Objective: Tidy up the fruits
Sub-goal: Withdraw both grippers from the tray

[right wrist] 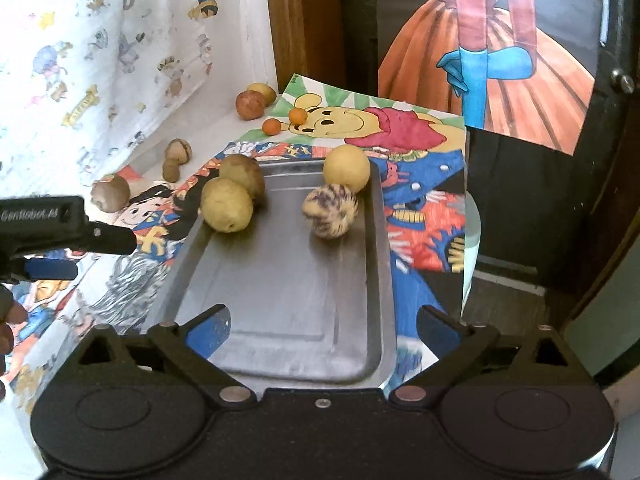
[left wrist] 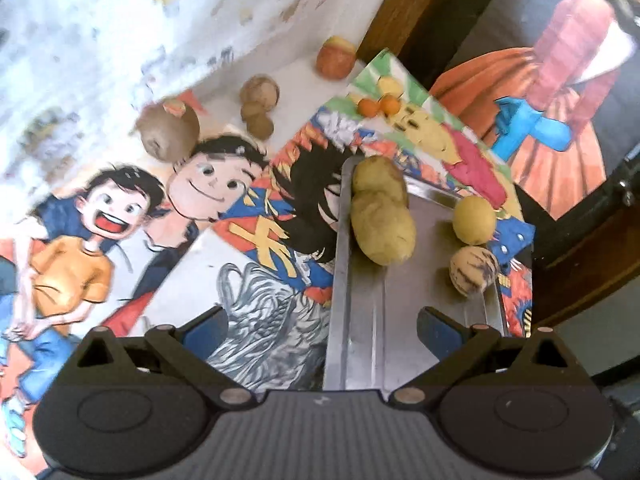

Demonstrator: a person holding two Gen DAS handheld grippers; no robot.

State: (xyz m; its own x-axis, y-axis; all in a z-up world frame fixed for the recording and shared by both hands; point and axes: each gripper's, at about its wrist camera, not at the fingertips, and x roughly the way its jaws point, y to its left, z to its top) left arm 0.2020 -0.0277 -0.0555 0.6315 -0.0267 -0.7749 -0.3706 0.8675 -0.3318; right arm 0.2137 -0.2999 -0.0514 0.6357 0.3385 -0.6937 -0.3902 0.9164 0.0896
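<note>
A steel tray (left wrist: 360,320) (right wrist: 280,300) lies on cartoon posters. At its far end rest two yellow-brown fruits (left wrist: 382,232) (right wrist: 227,210), one pressed against the other, a round yellow fruit (left wrist: 474,220) (right wrist: 347,168) and a purple-striped fruit (left wrist: 474,270) (right wrist: 330,210). My left gripper (left wrist: 322,328) hangs open over the tray's near left rim with nothing between its fingers. My right gripper (right wrist: 324,330) stands open over the tray's near end, also empty. Both sit well short of the fruits.
Loose on the posters beyond the tray: a big brown fruit (left wrist: 168,132) (right wrist: 110,198), small brown ones (left wrist: 259,90) (right wrist: 178,150), a reddish apple (left wrist: 336,58) (right wrist: 250,105), two small orange fruits (left wrist: 368,107) (right wrist: 297,116). A wall rises at the left, a dark wooden door at the right.
</note>
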